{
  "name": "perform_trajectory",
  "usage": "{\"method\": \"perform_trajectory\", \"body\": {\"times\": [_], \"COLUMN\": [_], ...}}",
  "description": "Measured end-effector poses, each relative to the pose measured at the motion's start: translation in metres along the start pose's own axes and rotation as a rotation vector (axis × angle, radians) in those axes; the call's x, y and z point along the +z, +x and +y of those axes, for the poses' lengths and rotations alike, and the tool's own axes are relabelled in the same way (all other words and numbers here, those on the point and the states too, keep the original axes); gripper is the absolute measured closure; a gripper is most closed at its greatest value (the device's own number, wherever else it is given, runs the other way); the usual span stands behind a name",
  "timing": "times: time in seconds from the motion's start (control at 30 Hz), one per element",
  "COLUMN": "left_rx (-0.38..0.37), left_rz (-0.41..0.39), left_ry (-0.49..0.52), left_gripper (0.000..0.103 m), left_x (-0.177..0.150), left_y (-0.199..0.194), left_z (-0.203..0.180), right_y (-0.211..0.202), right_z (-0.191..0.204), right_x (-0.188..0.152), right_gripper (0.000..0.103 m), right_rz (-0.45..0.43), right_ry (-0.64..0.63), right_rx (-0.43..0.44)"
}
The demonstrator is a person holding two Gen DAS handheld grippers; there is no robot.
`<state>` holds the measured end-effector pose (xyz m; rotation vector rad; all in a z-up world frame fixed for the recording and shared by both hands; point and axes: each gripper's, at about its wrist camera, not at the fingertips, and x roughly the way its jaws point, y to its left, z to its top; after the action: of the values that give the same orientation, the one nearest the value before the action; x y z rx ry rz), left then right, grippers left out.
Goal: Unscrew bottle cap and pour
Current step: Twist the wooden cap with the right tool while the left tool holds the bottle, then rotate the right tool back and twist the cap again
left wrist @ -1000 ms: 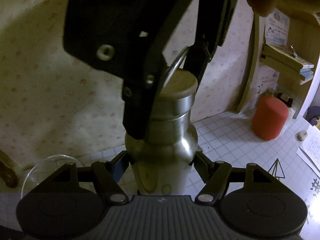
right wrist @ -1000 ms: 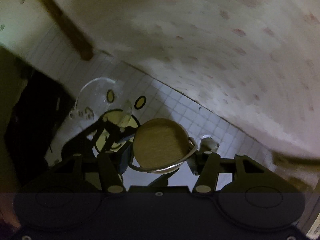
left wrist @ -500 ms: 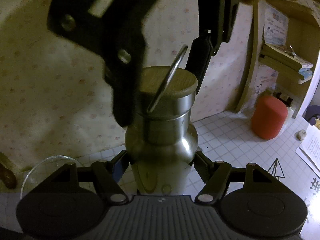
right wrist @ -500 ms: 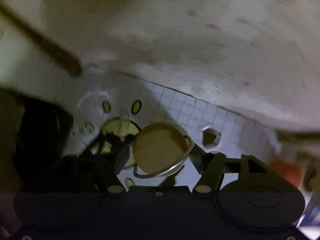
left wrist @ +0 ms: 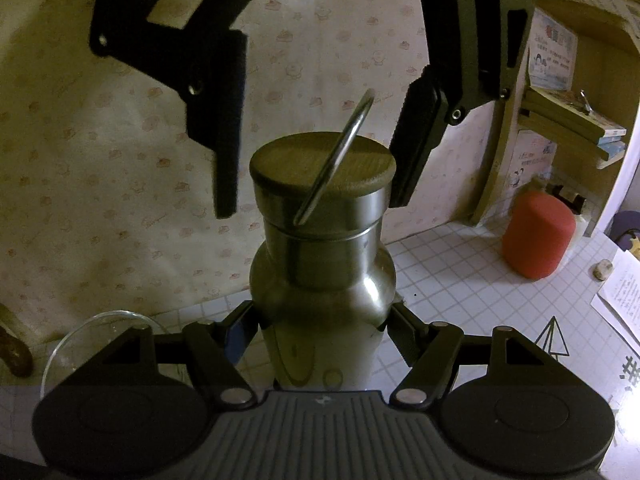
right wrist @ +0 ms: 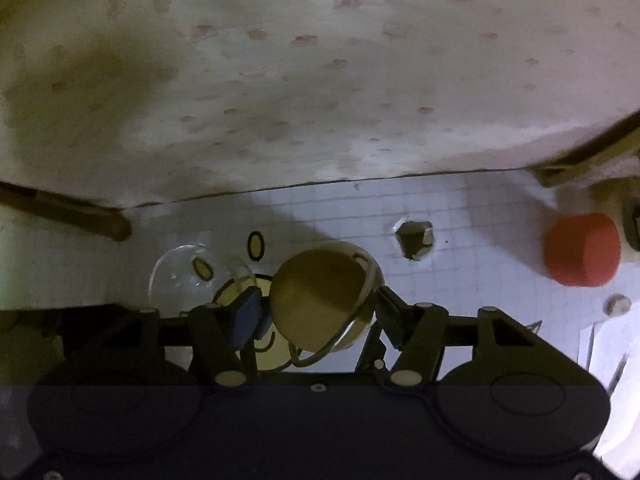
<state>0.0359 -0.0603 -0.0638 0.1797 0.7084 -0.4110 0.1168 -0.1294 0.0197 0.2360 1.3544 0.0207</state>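
Note:
A steel bottle [left wrist: 320, 280] stands upright with my left gripper [left wrist: 322, 318] shut on its body below the shoulder. Its wood-topped cap [left wrist: 322, 164] sits on the neck, and the wire ring handle [left wrist: 336, 160] leans across the top. My right gripper [left wrist: 313, 206] hangs over the cap from above, open, one finger on each side. The left finger [left wrist: 226, 152] stands clear of the cap; the right finger [left wrist: 416, 148] is close to its edge. From above, in the right wrist view, the cap [right wrist: 316, 300] lies between my right gripper's [right wrist: 316, 300] spread fingers.
A clear glass bowl [left wrist: 96, 336] sits on the tiled table left of the bottle, also visible as the bowl [right wrist: 180, 276]. A red cylinder [left wrist: 538, 236] stands at the right by a bookshelf [left wrist: 568, 120]. Papers [left wrist: 620, 296] lie at the right edge. A patterned wall is close behind.
My right gripper was shut on the cap one second ago; it has since opened, turned about the cap and risen a little. The bottle and left gripper have stayed put.

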Motion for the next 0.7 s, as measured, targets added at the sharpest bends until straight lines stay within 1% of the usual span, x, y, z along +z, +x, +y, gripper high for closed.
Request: {"method": "perform_trajectory", "body": {"times": [0.1, 0.23, 0.43, 0.53, 0.63, 0.7], "left_rx": [0.001, 0.002, 0.004, 0.003, 0.003, 0.003], "left_rz": [0.000, -0.002, -0.002, -0.002, -0.001, 0.000], "left_ry": [-0.002, -0.005, -0.013, -0.013, -0.008, -0.009], "left_gripper": [0.034, 0.034, 0.034, 0.034, 0.034, 0.034], "left_x": [0.000, 0.001, 0.002, 0.002, 0.002, 0.002], "left_y": [0.000, -0.001, -0.001, 0.000, 0.000, 0.000], "left_z": [-0.001, -0.001, -0.004, -0.006, -0.007, -0.006], "right_y": [0.001, 0.001, 0.000, 0.000, 0.000, 0.000], "right_z": [0.003, 0.005, 0.010, 0.015, 0.019, 0.025], "right_x": [-0.001, -0.001, 0.000, 0.001, 0.001, -0.001], "right_gripper": [0.048, 0.048, 0.048, 0.048, 0.049, 0.049], "right_rz": [-0.010, -0.011, 0.001, 0.022, 0.035, 0.039], "right_ry": [-0.021, -0.081, -0.225, -0.341, -0.419, -0.495], "right_rx": [-0.027, -0.024, -0.017, -0.014, -0.014, -0.025]}}
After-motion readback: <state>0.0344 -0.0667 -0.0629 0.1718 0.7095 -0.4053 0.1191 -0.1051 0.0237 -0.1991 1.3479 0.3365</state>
